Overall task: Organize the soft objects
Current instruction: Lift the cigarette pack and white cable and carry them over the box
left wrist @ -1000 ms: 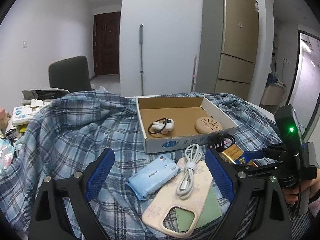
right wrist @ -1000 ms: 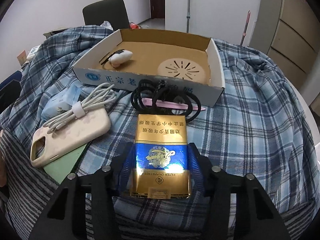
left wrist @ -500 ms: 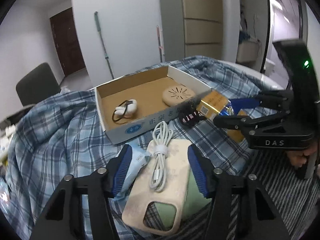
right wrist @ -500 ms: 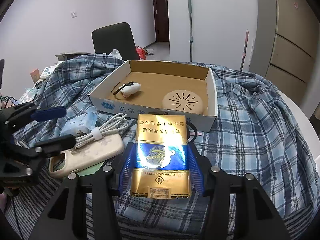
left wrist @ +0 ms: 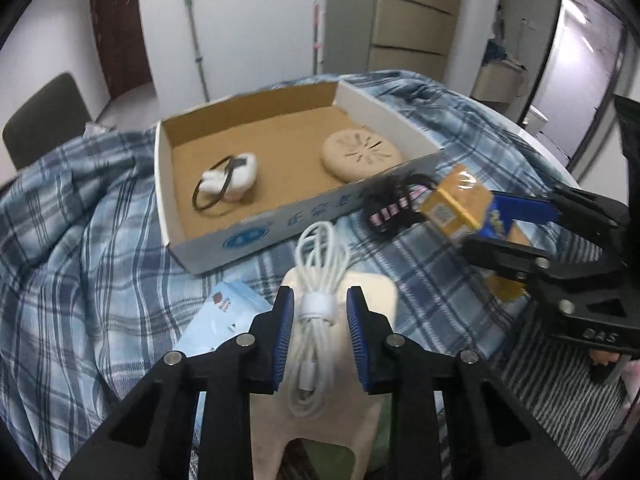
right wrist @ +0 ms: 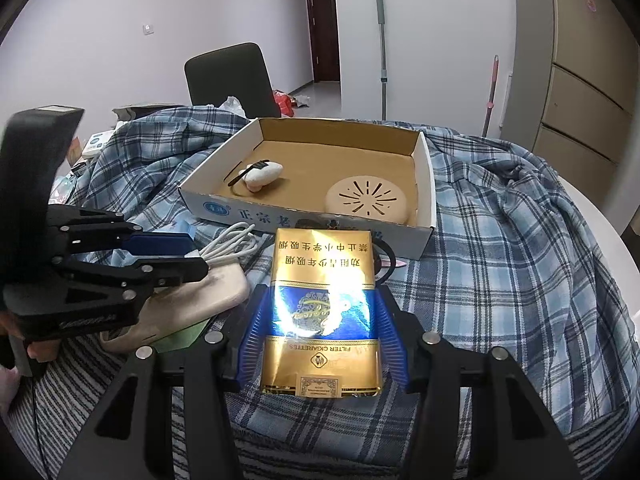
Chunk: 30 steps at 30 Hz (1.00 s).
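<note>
Over the plaid cloth [left wrist: 80, 240], the left hand-held gripper [left wrist: 320, 332] sits with its blue pads either side of the cable [left wrist: 318, 300], right at the white band. The pads are close but not clearly pinching, so I'd call it open around the bundle, not yet clamped. The cable lies on the phone case [left wrist: 340, 360], just in front of the box [left wrist: 280, 236].

Across on the right, the right hand-held gripper [right wrist: 320, 332] is closed on the cigarette pack [right wrist: 322, 308], held above the cloth with its far end pointing at the box [right wrist: 304, 216].

Handling, as I judge it: the cable is light and floppy, loops ready to splay, so the band is the place to take it (that's the one firm spot). The pack is light, fairly stiff and glossy; gripped across its middle looks sound, though a hard squeeze could dent it.

Inside the box lie a round vented puck [right wrist: 368, 200] and a white earpiece with a black loop [left wrist: 228, 180].

Hard to read: the dark tangle with pink [left wrist: 390, 208] beside the box front is blurred. A blue packet [left wrist: 224, 316] is half hidden by the left finger [left wrist: 282, 332], and something green peeks from under the case [right wrist: 180, 340].
</note>
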Available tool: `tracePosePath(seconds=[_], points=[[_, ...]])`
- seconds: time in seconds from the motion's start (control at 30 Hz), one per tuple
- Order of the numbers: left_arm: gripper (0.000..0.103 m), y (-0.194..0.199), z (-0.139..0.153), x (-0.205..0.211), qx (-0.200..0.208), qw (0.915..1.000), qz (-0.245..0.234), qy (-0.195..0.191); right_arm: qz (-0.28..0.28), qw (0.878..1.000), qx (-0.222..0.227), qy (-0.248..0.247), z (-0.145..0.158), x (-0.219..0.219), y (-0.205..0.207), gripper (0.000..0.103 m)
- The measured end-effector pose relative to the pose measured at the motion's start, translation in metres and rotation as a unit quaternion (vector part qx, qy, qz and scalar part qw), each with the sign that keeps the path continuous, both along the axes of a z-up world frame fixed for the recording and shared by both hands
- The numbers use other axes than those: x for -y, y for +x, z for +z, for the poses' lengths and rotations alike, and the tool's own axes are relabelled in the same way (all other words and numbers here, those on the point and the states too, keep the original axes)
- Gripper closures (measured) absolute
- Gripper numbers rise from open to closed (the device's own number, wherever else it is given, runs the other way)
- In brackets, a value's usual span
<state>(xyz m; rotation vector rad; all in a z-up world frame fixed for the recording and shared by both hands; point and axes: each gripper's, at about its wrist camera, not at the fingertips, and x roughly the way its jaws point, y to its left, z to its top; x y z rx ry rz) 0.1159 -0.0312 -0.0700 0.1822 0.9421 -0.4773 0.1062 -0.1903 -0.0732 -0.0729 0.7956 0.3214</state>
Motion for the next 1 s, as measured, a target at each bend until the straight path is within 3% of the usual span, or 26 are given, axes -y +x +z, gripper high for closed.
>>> tracePosePath(seconds=[0.17, 0.27, 0.33, 0.43, 0.6, 0.77, 1.0], points=[[0.074, 0.012, -0.011, -0.006, -0.036, 0.9992, 0.013, -0.011, 0.001, 1.0, -0.002, -0.002, -0.001, -0.001, 0.001, 0.052], [0.074, 0.011, -0.012, -0.007, -0.034, 0.9992, 0.013, -0.016, -0.001, 1.0, -0.004, -0.002, -0.001, -0.001, 0.002, 0.052], [0.083, 0.01, -0.012, -0.009, -0.032, 0.9991, 0.013, -0.024, -0.002, 1.0, -0.004, -0.003, -0.002, 0.0, 0.002, 0.052], [0.082, 0.006, -0.01, -0.011, -0.017, 0.9993, 0.012, -0.03, -0.004, 1.0, -0.002, -0.006, -0.003, -0.001, 0.002, 0.052], [0.083, -0.02, 0.011, -0.007, 0.07, 0.9971, -0.003, -0.028, 0.001, 1.0, 0.018, -0.008, 0.0, -0.003, -0.003, 0.052], [0.083, -0.05, 0.031, -0.012, 0.169, 0.9848, 0.013, -0.037, 0.007, 0.999, 0.044, 0.006, 0.004, -0.004, -0.008, 0.051], [0.083, -0.067, 0.048, -0.029, 0.232, 0.9693, 0.038, -0.072, -0.004, 0.993, 0.116, 0.006, 0.02, -0.006, -0.021, 0.051]])
